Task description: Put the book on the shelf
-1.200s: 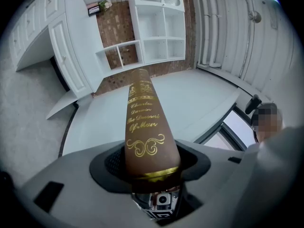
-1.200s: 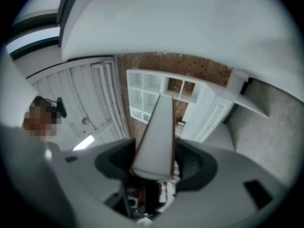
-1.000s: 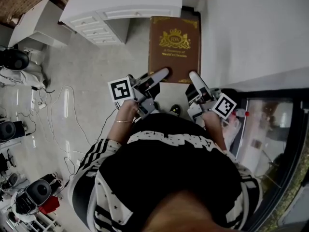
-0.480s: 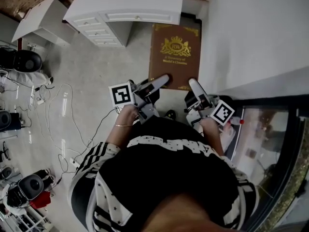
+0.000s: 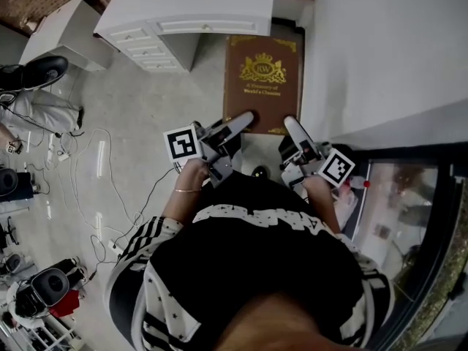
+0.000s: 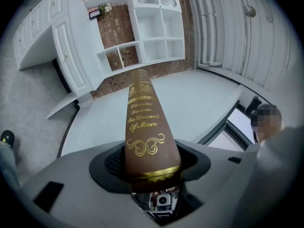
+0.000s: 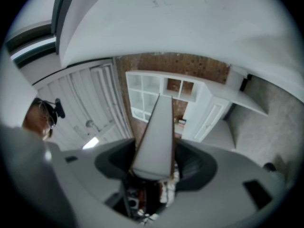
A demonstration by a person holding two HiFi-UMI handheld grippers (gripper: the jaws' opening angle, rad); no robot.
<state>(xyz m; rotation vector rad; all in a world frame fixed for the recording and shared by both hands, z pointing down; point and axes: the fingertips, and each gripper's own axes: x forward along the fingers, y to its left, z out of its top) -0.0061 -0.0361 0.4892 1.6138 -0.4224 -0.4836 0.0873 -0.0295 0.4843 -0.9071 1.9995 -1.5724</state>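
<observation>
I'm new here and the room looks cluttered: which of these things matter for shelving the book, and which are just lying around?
In the job: book, held by left gripper and right gripper; white shelf.
Lying about: floor cables; white drawer unit.

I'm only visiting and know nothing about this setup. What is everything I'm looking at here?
book: one, brown with gold print, held cover-up in front of the person
drawer unit: one, white, upper left in the head view
shelf unit: one, white, against the brick wall ahead
white surface: one, right of the book
cables: several, on the grey floor at left
left gripper: one, grey with a black-and-white marker cube, shut on the book's spine side
right gripper: one, same look, shut on the book's page side
person's top: one, black with white pattern, bottom of the head view
</observation>
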